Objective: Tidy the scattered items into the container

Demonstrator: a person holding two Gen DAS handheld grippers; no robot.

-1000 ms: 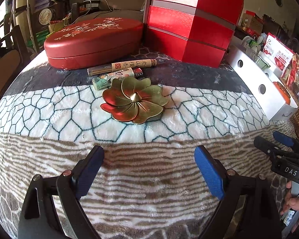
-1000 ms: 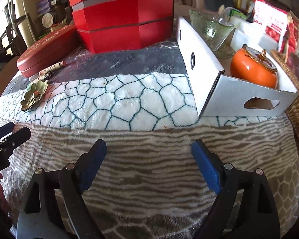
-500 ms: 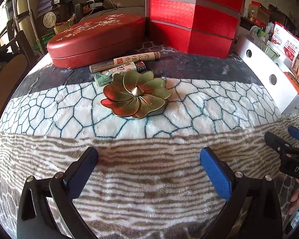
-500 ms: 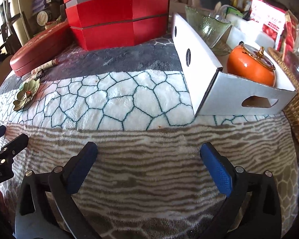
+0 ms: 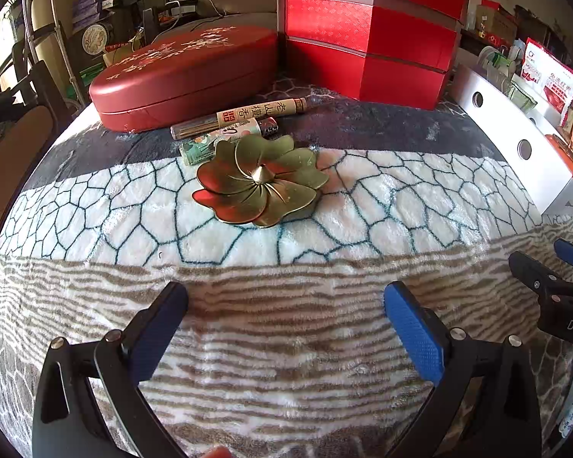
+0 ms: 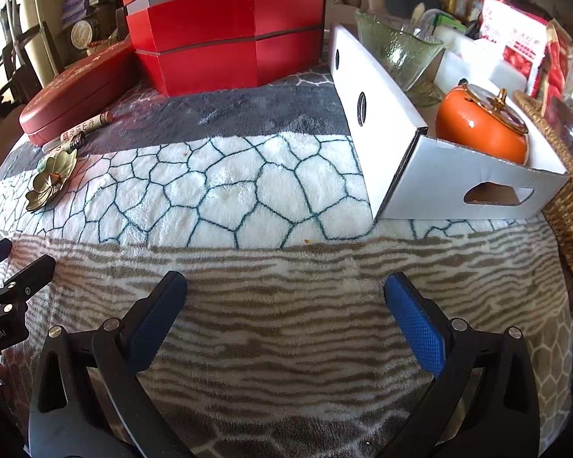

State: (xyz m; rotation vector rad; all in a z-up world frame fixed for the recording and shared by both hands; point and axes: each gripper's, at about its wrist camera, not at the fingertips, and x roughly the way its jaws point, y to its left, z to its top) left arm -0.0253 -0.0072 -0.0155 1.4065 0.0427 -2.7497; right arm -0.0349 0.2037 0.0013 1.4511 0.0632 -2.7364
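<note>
Both my claws stand wide and hold nothing: the left gripper [image 5: 286,305] and the right gripper [image 6: 285,297] hang over the near striped band of the blanket [image 5: 286,343].

I judge the tidying barely begun. The white box [image 6: 458,187] at the blanket's right edge already holds an orange pot [image 6: 481,129] and a green glass bowl [image 6: 397,49].

Left to move, towards the far left: the brass flower dish [image 5: 259,187], and touching its far edge a small printed packet [image 5: 200,149], a lighter [image 5: 267,126] and an incense tube [image 5: 244,116], all just in front of the red oval tin [image 5: 183,76].

The packet and lighter sit partly behind the dish. From the left wrist view only the box's outer wall shows, so I cannot tell how much room is free inside.
</note>
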